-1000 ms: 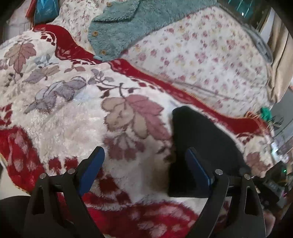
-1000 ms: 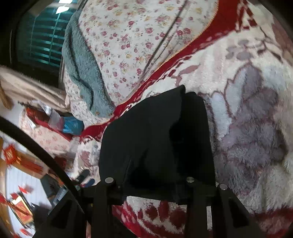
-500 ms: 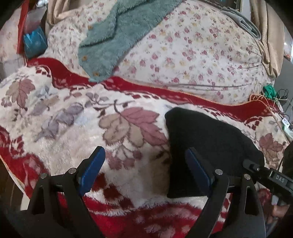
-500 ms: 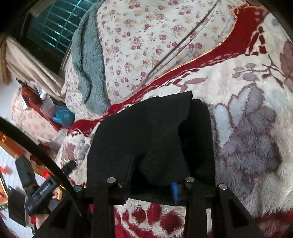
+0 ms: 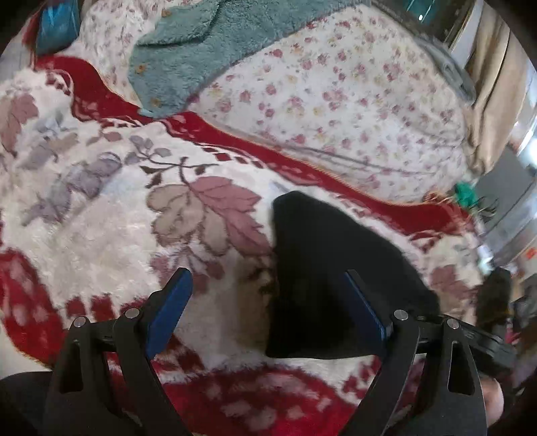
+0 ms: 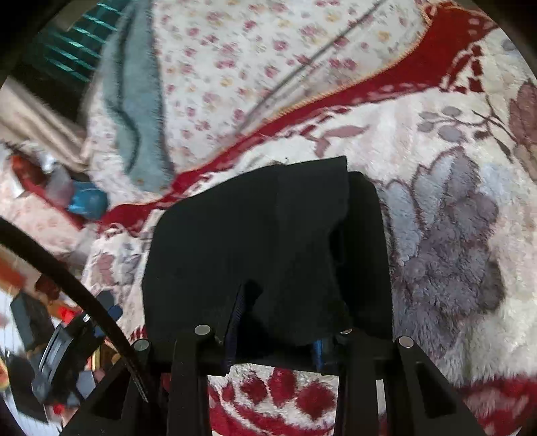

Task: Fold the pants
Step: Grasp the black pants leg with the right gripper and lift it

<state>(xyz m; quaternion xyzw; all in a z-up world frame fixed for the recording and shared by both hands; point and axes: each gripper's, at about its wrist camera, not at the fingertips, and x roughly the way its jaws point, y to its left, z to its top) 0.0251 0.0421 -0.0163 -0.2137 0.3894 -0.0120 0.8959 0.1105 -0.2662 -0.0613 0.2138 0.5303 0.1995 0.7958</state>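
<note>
The black pants (image 6: pixel 251 234) lie folded into a compact bundle on a fluffy red and white leaf-patterned blanket (image 5: pixel 100 234). My right gripper (image 6: pixel 278 322) has a thick fold of their near edge bunched between its blue pads, and its jaws are closing on the cloth. The fabric drapes over and hides most of both fingers. In the left wrist view the pants (image 5: pixel 319 268) sit right of centre. My left gripper (image 5: pixel 265 271) hovers open above the blanket, its right finger over the pants' left part and nothing gripped.
A teal fleece garment (image 5: pixel 188 50) lies on a floral quilt (image 5: pixel 335 100) behind the blanket. A blue packet (image 5: pixel 57 23) sits at the far left. Beige curtain (image 5: pixel 496 84) and room clutter lie beyond the bed's right edge.
The right gripper has rolled and lifted slightly with the pants' fold, and its jaws have narrowed on the cloth. The left gripper has stayed open, its view only swinging a little.
</note>
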